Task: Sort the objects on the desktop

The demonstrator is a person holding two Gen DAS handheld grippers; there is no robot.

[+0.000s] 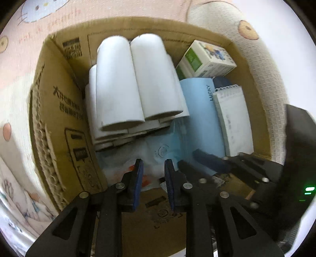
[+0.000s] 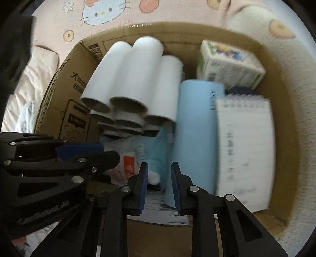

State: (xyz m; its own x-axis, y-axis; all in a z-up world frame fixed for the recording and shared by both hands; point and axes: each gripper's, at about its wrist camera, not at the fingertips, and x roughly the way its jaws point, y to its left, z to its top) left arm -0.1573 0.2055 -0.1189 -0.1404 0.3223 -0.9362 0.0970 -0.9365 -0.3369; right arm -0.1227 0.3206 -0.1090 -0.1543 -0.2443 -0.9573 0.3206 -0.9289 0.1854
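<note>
Both grippers point down into an open cardboard box [image 1: 59, 122]. My left gripper [image 1: 153, 166] stands open by a narrow gap over a crumpled light-blue plastic packet [image 1: 164, 146] and a white packet with orange print [image 2: 128, 164]. My right gripper [image 2: 160, 170] is shut to a thin slit just above the same light-blue packet [image 2: 156, 146]; whether its pads pinch the packet I cannot tell. A stack of white cardboard tubes [image 1: 126, 83] fills the box's left half. Beside it lie a light-blue "LUCKY" notebook [image 1: 199, 110] and a spiral notepad [image 1: 233, 118].
A green-and-white carton [image 1: 205, 59] leans in the far right corner of the box, with a dark item [image 1: 221, 81] under the notepad. The two grippers sit close side by side, the left gripper [image 2: 111, 151] showing in the right wrist view. Pink cartoon-print bedding [image 2: 102, 11] surrounds the box.
</note>
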